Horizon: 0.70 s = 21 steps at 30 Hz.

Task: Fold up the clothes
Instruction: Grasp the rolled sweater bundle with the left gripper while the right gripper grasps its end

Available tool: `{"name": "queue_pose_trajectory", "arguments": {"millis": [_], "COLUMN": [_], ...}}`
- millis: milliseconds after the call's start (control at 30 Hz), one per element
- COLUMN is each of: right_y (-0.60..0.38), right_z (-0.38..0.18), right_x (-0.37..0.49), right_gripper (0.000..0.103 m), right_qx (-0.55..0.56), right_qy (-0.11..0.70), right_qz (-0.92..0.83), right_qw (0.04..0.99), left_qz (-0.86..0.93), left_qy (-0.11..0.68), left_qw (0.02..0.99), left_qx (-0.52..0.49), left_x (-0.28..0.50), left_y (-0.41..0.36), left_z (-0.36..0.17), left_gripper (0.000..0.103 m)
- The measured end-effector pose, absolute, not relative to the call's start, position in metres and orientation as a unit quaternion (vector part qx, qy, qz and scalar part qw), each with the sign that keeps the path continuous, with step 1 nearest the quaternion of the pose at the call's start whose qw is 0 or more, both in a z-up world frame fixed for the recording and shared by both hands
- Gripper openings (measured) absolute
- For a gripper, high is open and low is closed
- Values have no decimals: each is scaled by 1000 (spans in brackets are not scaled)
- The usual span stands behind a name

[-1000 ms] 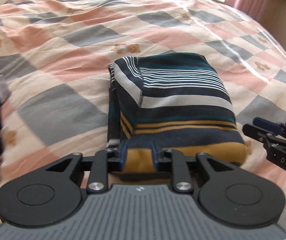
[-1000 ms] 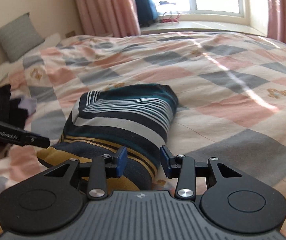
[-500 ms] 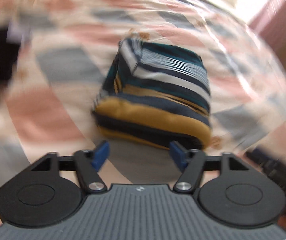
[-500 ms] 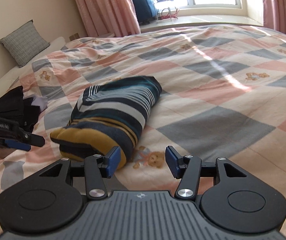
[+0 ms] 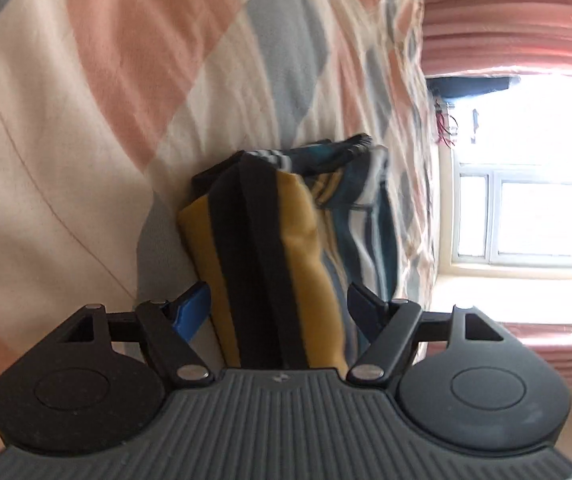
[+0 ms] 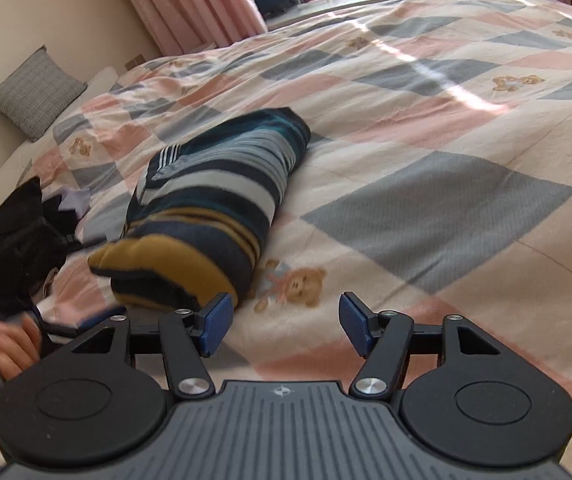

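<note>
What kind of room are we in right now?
Most likely a bedroom. A wide bed with a pink and grey patchwork quilt fills the view, a grey cushion leans against the wall, and pink curtains hang beside a sunny window. A folded striped garment lies on the quilt.

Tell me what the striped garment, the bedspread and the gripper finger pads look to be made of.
Folded striped garment: a thick, soft knit, likely cotton jersey; it bulges and shows stitched hems.
Checked bedspread: matte woven cloth, probably cotton, with fine creases and printed bears.
Right gripper pads: blue, faintly textured, apparently rubber or plastic on black arms.
</note>
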State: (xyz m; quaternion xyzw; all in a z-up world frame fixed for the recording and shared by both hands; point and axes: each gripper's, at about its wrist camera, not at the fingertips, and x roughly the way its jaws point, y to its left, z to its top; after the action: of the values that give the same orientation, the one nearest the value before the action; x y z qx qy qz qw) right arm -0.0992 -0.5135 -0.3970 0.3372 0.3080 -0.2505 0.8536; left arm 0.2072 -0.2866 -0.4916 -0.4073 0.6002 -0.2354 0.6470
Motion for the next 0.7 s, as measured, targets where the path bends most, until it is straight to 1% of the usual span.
{"name": "queue_pose_trajectory", "arguments": {"millis": [33,200,233,333,367,400,433,500,533,700], "right_y": [-520,-561,-569,-598,-610,-621,-633,-656,-667,-706], "right_z": [-397,-398,-399,-410,-417,-424,-431,-446,-454,-490], "right_x": [-96,-79,-75,-59,-51,-43,-35,-15,-5,42], "right_gripper": [66,69,70,73,75,82,85,87,90,91], "right_qx": [342,383,393,448,476,503,529,569,588,642], "right_qy": [305,285,280,263,257,251,245,240,237,243], "right_qz": [-252,-249,-246,-221,-208,-196,-184,-170,-162,-122], "right_qw": [852,843,840,826,815,803,791,768,756,717], "left_qz": [-232,-235,-235,-235,-235,-235,-234,-230,-229,-229], "left_qy": [599,576,573,566,564,562,561,562,563,570], "left_qw": [645,653,654,665,669,674,677,681,680,673], "left_qx": [-414,-432,-434,-427,-423,-418,-414,-410,-410,-412], "left_x": [206,204,204,203,202,201,200,199,199,204], "left_y": [-288,-294,-296,-305,-307,-308,-309,-309,-309,-308], "left_z": [-498,-515,-517,-517,-517,-516,-515,-513,-512,-512], "left_gripper": [71,72,73,77,77,77,75,70,69,69]}}
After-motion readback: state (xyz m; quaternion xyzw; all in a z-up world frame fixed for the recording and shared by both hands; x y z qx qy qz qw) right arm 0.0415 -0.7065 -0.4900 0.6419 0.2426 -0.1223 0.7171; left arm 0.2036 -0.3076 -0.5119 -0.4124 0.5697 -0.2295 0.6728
